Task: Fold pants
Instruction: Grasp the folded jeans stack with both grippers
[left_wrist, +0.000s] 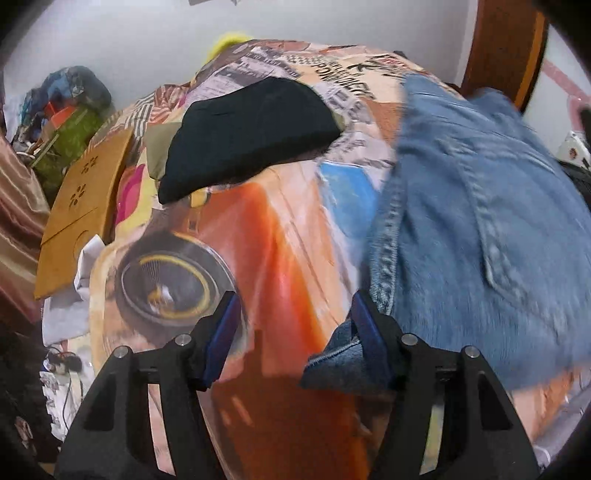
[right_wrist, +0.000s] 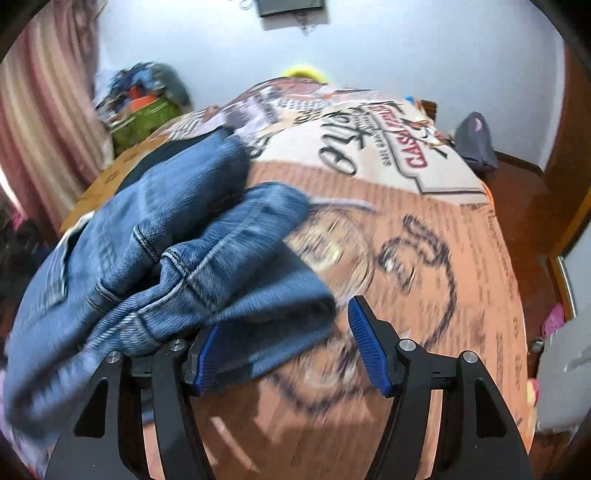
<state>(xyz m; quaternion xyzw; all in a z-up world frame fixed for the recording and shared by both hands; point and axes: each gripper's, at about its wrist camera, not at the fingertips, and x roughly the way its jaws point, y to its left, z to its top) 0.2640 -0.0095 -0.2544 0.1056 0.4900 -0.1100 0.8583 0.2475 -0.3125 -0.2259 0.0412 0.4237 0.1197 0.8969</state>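
Blue denim pants (left_wrist: 480, 221) lie bunched on the printed bedspread (left_wrist: 280, 240), filling the right side of the left wrist view. My left gripper (left_wrist: 293, 299) hangs over the bed with its jaws wide apart. A folded denim edge (left_wrist: 332, 365) lies against the inner side of its right finger, and the left pad is bare. In the right wrist view the pants (right_wrist: 166, 229) are heaped at the left, and a fold drapes over the left finger of my right gripper (right_wrist: 282, 317). Its jaws stand apart too, with the right pad clear above the bedspread (right_wrist: 424, 295).
A folded black garment (left_wrist: 247, 133) lies further back on the bed. A cardboard sheet (left_wrist: 85, 206) and a green bag (left_wrist: 70, 136) with clutter line the left bedside. A grey bag (right_wrist: 474, 144) sits on the wooden floor (right_wrist: 524, 206) at the right.
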